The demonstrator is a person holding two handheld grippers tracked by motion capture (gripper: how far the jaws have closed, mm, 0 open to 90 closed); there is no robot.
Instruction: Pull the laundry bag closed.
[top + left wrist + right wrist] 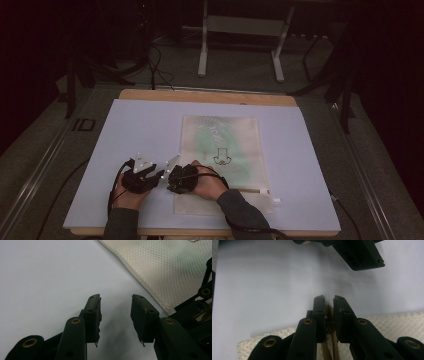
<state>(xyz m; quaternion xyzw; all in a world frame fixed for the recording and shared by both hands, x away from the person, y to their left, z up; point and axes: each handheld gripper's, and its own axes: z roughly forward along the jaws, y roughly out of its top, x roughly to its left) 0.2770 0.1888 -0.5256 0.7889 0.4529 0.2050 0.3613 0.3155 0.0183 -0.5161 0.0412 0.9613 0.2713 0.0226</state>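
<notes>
At the near left edge of the mesh bag (222, 160), which lies flat on the tabletop (140, 130), your right tool (329, 305) is clenched on the bag's zipper (329, 340), while your left tool (115, 311) rests just beside it, released and holding nothing.
</notes>
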